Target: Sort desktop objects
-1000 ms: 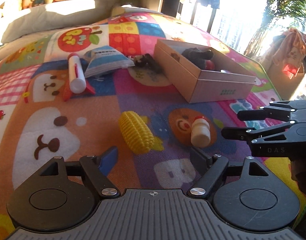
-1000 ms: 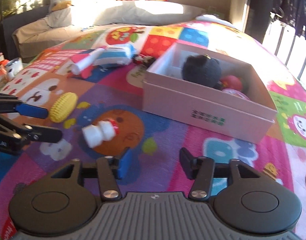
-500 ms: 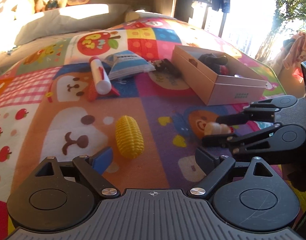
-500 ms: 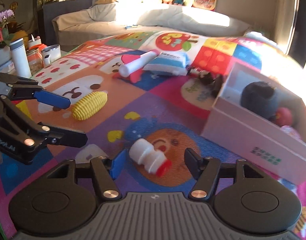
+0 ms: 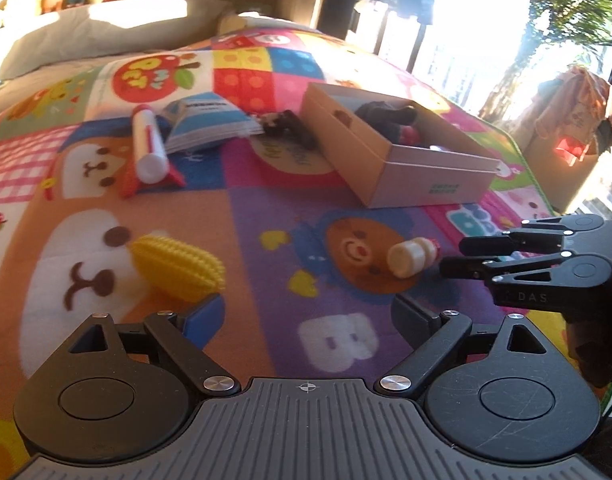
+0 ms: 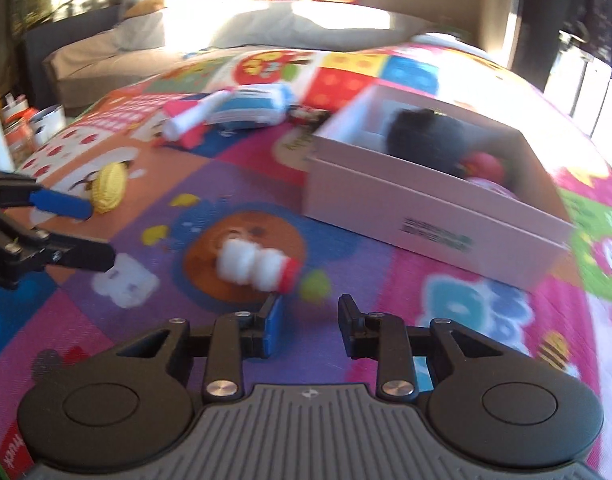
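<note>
A small white bottle with a red cap (image 6: 257, 266) lies on the colourful play mat, just ahead of my open, empty right gripper (image 6: 308, 322); it also shows in the left wrist view (image 5: 412, 257). A yellow knitted corn (image 5: 177, 268) lies just ahead of my open, empty left gripper (image 5: 310, 316), nearest its left finger; it also shows in the right wrist view (image 6: 109, 186). An open cardboard box (image 5: 422, 176) holds a dark plush and a red ball. The box also shows in the right wrist view (image 6: 426, 216).
A white tube on a red wedge (image 5: 147, 148), a blue-white packet (image 5: 209, 124) and a small dark toy (image 5: 283, 126) lie at the back of the mat. Pillows lie behind them. Jars and cups (image 6: 9, 136) stand at the left edge.
My right gripper has drawn back from the white bottle and swung right toward the box; the bottle now lies ahead of its fingers instead of between them. The left gripper stays by the corn.
</note>
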Available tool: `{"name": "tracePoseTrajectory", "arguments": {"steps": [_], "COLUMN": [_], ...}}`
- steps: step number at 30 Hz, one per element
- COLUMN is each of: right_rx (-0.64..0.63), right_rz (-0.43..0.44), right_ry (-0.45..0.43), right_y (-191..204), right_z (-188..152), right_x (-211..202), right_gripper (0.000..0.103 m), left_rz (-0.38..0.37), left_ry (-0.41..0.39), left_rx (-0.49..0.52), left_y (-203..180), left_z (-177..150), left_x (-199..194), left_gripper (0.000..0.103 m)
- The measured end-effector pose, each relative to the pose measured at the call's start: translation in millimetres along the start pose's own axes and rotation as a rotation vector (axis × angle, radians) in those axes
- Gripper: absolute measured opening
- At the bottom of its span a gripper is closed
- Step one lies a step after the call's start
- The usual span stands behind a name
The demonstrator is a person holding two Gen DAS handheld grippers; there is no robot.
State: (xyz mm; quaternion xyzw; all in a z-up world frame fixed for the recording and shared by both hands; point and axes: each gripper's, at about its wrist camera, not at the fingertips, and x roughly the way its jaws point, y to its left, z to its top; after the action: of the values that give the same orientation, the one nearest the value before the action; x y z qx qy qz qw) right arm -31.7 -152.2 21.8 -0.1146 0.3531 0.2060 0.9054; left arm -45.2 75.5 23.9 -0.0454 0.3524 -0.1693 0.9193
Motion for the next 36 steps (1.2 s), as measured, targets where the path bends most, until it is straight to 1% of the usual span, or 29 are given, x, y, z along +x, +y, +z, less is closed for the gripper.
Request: {"name": "tracePoseTrajectory", "arguments": {"steps": [2,4,5,8,9,11,13,16,20,22,23,26,28,32,34,36], "right_rx": [0.031,0.059,0.068,0.091,0.099,0.116,0.132,0.141,0.131,0.134,0.133,0.134,0.134,0.139,0.141,0.140], "right_rz": [-0.020,-0.033,-0.037,-0.046,-0.046,-0.054,-0.060,-0.047,-0.038,-0.036,-0.036,-0.035,-0.036,-0.035,-0.035,-0.035], "right_ry": [0.000,-0.002,-0.003,-0.008,-0.008,-0.010,-0.008,0.009,0.013,0.013,0.013,0.012,0.013,0.017,0.020,0.020], "right_y": [-8,-13,-14,-17,-18,-19,-20,-21,-19,-19,-18,-18,-18,-18,-18,-18], "right_z": [-3,-6,-8,-11,-11,-13,-13,-13,-14,-14,-14,-14,-14,-14,-14,-14], "right_x": [-1,-1,-1,0,0,1,3,6,7,7,7,7,7,7,7,8], "right_gripper": [0.047,0.055,0.057,0.071,0.074,0.084,0.090,0.103,0.103,0.103,0.103,0.103,0.103,0.103,0.103,0.103], "left_rz": [-0.013,-0.008,0.001,0.048,0.072,0.125,0.160,0.168,0.155,0.140,0.142,0.077,0.063,0.077,0.102,0.141], "left_ry": [-0.009,-0.033,-0.049,-0.097,-0.107,-0.111,-0.105,-0.094,-0.062,-0.049,-0.055,-0.049,-0.046,-0.063,-0.071,-0.062], "left_rx": [0.020,0.041,0.044,0.033,0.020,0.002,0.002,0.003,-0.065,-0.087,-0.074,-0.067,-0.036,0.030,0.037,0.031], "left_y": [-4,-5,-4,9,16,29,41,54,70,72,68,58,49,35,36,42], "left_z": [0,0,0,3,5,10,14,20,20,17,15,10,5,1,4,7], "left_x": [-2,-8,-12,-26,-29,-29,-23,-8,13,18,17,11,10,7,7,10], "left_gripper": [0.095,0.095,0.096,0.097,0.097,0.100,0.100,0.100,0.100,0.101,0.101,0.101,0.101,0.101,0.101,0.101]}}
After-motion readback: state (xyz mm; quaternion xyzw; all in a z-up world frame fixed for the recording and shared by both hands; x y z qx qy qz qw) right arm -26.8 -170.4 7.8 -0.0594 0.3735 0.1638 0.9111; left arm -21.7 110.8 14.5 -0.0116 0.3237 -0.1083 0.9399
